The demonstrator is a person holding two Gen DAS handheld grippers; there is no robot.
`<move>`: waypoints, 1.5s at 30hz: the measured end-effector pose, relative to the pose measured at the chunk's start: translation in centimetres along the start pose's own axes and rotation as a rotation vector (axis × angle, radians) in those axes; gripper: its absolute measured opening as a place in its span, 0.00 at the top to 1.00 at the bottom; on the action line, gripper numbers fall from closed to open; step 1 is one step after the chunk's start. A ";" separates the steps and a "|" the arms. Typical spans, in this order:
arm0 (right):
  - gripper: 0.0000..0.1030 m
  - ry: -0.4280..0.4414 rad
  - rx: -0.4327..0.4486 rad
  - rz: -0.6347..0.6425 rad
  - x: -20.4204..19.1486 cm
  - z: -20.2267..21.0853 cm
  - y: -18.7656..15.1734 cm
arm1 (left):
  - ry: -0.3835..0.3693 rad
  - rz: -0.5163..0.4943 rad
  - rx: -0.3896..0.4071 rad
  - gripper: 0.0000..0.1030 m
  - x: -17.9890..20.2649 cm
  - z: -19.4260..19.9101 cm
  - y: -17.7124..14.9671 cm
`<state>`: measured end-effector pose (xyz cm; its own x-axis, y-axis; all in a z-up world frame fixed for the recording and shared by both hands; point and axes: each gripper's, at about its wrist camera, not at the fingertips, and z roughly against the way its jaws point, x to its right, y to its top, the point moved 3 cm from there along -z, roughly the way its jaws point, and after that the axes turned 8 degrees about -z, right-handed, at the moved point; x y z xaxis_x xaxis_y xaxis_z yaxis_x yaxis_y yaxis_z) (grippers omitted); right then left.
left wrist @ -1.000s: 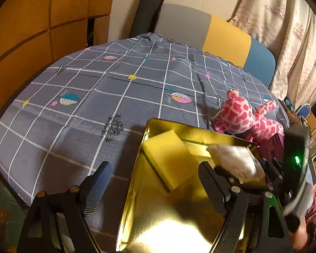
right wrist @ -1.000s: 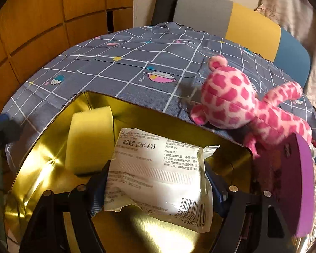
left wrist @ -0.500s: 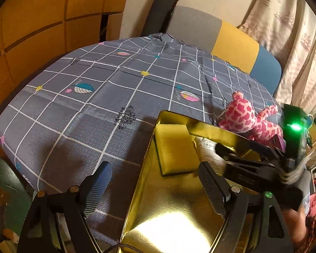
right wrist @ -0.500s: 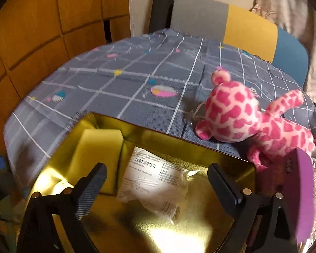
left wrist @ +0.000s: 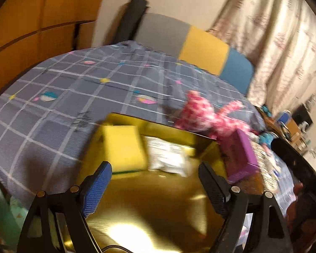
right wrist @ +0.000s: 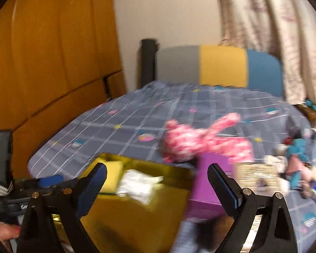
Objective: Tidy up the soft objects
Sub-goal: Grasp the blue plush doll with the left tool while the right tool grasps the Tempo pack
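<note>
A gold tin tray (left wrist: 158, 206) lies on the grey checked tablecloth; it also shows in the right wrist view (right wrist: 137, 217). In it lie a yellow sponge (left wrist: 122, 147) (right wrist: 113, 172) and a white plastic packet (left wrist: 166, 158) (right wrist: 139, 184). A pink spotted plush toy (left wrist: 202, 113) (right wrist: 200, 141) lies on the cloth just beyond the tray's far right corner. My left gripper (left wrist: 155, 185) is open and empty above the tray. My right gripper (right wrist: 158, 187) is open and empty, raised over the tray's right side. Both views are blurred.
A purple box (left wrist: 242, 156) (right wrist: 208, 181) stands against the tray's right side. Clutter (right wrist: 295, 164) lies on the cloth to the right. A grey, yellow and blue chair back (right wrist: 221, 69) stands beyond the table, wood panels on the left.
My right gripper has let go of the white packet, which now lies in the tray, and has drawn back and up to the right. My left gripper has shifted toward the tray.
</note>
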<state>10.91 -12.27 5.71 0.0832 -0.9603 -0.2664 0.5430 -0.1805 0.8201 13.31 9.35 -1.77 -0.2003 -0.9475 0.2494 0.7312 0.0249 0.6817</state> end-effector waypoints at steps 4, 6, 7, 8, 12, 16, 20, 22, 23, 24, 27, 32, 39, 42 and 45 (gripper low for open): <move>0.06 -0.094 0.040 -0.094 5.8 2.7 0.2 | -0.091 -0.067 -0.021 0.17 4.4 -0.8 -0.3; 0.06 -0.151 0.053 -0.156 9.4 3.9 0.0 | -0.140 -0.105 -0.038 0.17 6.9 -1.3 -0.5; 0.06 -0.175 0.056 -0.178 10.8 4.2 -0.3 | -0.168 -0.130 -0.046 0.17 8.4 -1.6 -0.7; 0.06 -0.210 0.057 -0.205 12.6 4.7 -0.7 | -0.187 -0.146 -0.048 0.17 9.4 -1.7 -0.8; 0.06 -0.321 0.033 -0.318 19.3 5.8 -2.5 | -0.273 -0.246 -0.072 0.17 14.9 -2.3 -1.6; 0.06 -0.433 -0.010 -0.451 26.9 6.3 -5.7 | -0.369 -0.331 -0.106 0.17 20.9 -3.1 -2.3; 0.07 -0.520 -0.053 -0.560 33.6 6.4 -8.5 | -0.424 -0.379 -0.172 0.17 26.2 -4.6 -3.2; 0.07 -0.564 -0.057 -0.585 36.5 6.6 -9.2 | -0.436 -0.414 -0.196 0.17 28.7 -5.4 -3.8; 0.07 -0.584 -0.053 -0.590 38.0 6.6 -9.2 | -0.434 -0.427 -0.202 0.17 29.6 -5.8 -4.0; 0.07 -0.604 -0.050 -0.597 39.3 6.5 -9.0 | -0.430 -0.441 -0.210 0.17 30.5 -6.1 -4.2; 0.07 -0.631 -0.037 -0.628 42.9 5.8 -7.9 | -0.423 -0.457 -0.224 0.17 32.9 -6.7 -4.6; 0.07 -0.656 -0.043 -0.660 46.9 2.7 -5.5 | -0.376 -0.455 -0.217 0.17 35.7 -8.1 -3.5; 0.13 -0.655 -0.122 -0.701 49.9 -1.4 -5.5 | -0.311 -0.458 -0.221 0.17 37.4 -10.4 -2.4; 0.27 -0.651 -0.142 -0.664 49.7 -2.0 -6.0 | -0.306 -0.449 -0.243 0.17 38.3 -11.7 -2.1; 0.28 -0.629 -0.134 -0.629 49.3 -1.5 -6.3 | -0.306 -0.438 -0.263 0.17 39.5 -13.0 -1.8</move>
<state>12.90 -58.18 -13.34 -0.7139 -0.6386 -0.2873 0.4299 -0.7236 0.5400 12.58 -32.28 -2.06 -0.6703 -0.7156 0.1967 0.6670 -0.4648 0.5823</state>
